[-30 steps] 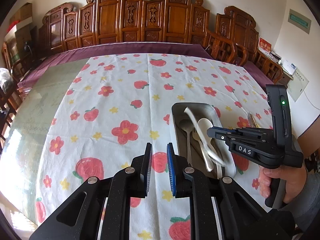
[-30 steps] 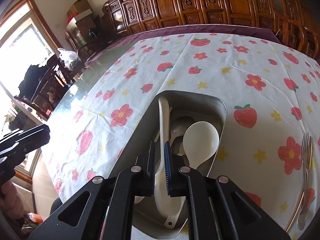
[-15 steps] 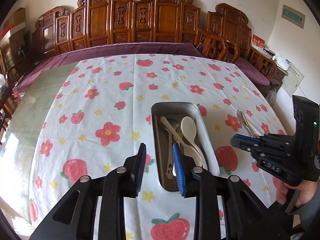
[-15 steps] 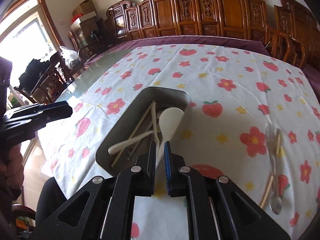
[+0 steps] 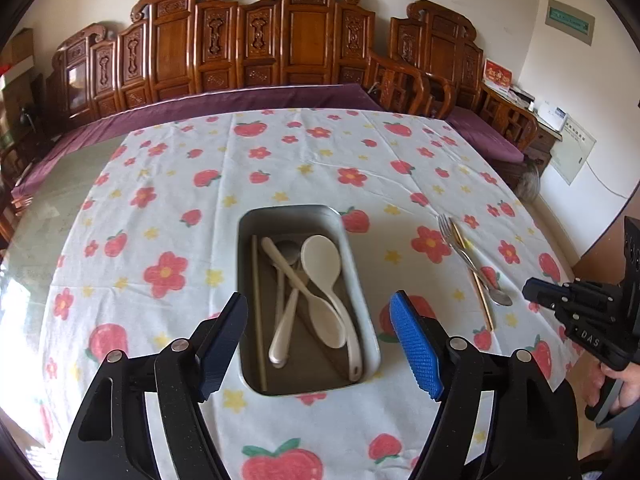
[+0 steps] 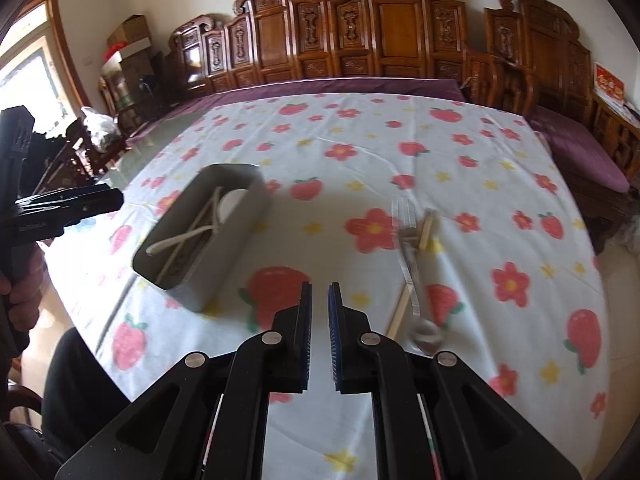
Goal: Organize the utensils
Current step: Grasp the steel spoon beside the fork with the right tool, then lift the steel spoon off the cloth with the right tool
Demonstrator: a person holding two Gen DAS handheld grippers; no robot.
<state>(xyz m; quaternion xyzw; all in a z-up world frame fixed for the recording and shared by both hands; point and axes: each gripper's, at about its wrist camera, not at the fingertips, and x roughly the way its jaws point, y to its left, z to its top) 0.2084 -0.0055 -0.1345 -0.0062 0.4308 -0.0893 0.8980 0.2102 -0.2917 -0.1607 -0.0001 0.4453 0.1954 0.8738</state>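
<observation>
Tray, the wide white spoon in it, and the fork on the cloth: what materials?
Tray: likely brushed steel, dull grey sheen, rounded pressed corners. Wide white spoon: probably plastic or melamine, matte cream, no glint. Fork: metal, silvery bright tines; blurred in the right wrist view.

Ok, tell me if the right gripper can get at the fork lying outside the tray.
Probably yes. The fork lies in the open on the tablecloth beside a chopstick, nothing over it. The right gripper hangs nearby, jaws almost together with nothing between them, so it must open first.

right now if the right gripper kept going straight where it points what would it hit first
Probably bare tablecloth: the right gripper aims between the tray and the fork, touching neither. Depth is hard to judge.
</observation>
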